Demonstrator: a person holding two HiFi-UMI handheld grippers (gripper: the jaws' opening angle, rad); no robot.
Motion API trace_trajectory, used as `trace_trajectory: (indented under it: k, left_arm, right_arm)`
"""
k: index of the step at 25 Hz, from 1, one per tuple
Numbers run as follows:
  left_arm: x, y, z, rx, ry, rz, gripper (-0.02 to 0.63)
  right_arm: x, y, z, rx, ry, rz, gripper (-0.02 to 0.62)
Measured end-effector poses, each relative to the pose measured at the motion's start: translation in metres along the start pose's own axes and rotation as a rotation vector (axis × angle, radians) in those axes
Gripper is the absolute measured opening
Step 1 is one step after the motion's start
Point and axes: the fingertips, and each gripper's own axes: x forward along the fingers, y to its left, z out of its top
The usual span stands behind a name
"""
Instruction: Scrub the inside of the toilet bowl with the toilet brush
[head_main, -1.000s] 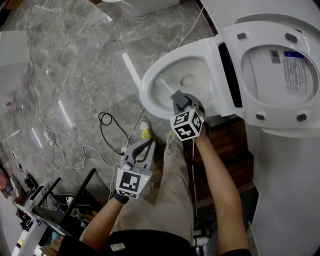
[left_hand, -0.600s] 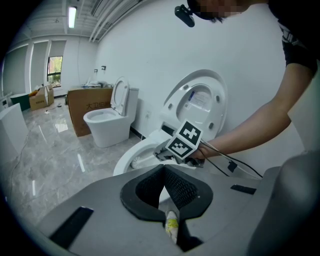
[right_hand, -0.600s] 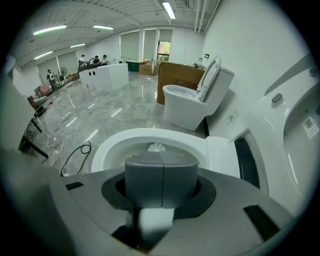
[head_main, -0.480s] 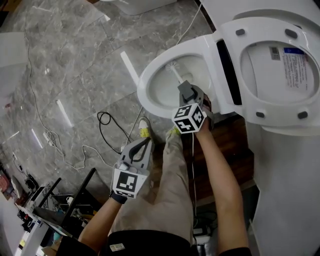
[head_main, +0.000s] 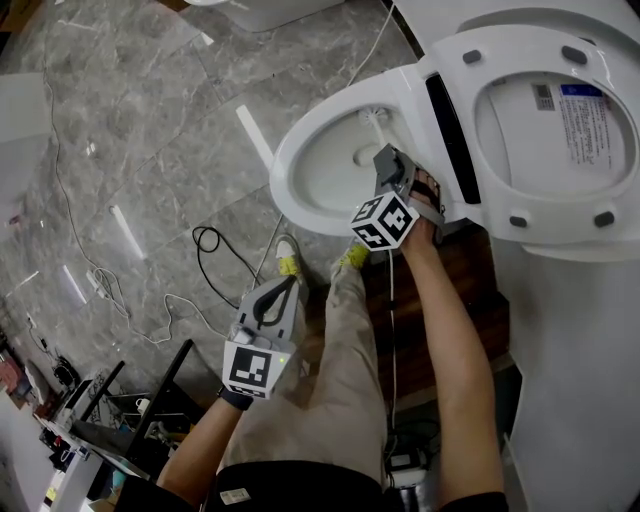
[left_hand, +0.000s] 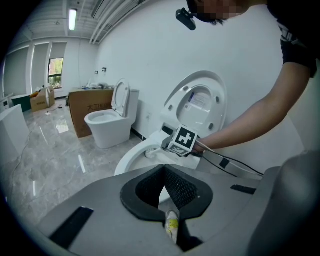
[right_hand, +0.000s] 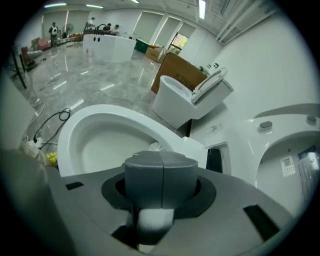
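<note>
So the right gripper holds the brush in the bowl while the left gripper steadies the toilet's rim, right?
Not the left gripper: the head view shows it away from the toilet bowl, beside the person's leg, jaws shut on nothing. The right gripper does hold the toilet brush in the bowl.

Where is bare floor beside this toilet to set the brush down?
In the head view, the widest bare patch is grey floor left of the toilet bowl, above the black cable loop. Crowded: around the person's shoes, the stand at bottom left, and inside the bowl, where the right gripper holds the toilet brush.
</note>
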Motion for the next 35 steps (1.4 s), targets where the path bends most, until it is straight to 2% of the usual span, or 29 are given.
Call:
trace_trajectory:
  k: [11,21,25,29,35]
  left_arm:
    - [-0.003,0.003,-0.008,0.032,0.04,-0.008,0.018]
    - [-0.008,0.004,-0.014,0.039,0.054,-0.008,0.018]
    - [-0.01,0.004,-0.016,0.036,0.058,-0.006,0.018]
    - [-0.01,0.003,-0.015,0.039,0.057,-0.003,0.018]
    - [-0.01,-0.004,-0.016,0.046,0.06,-0.018,0.018]
  right_arm:
    - [0.003,0.001,-0.022,-0.15,0.102,-0.065,0.16]
    - [-0.003,0.017,-0.048,-0.428,0.262,-0.088,0.159]
    - [-0.01,0.023,-0.051,-0.441,0.294,-0.094,0.16]
    - [-0.019,0.03,-0.067,-0.549,0.403,-0.042,0.16]
    - [-0.031,0.038,-0.07,-0.625,0.515,0.041,0.16]
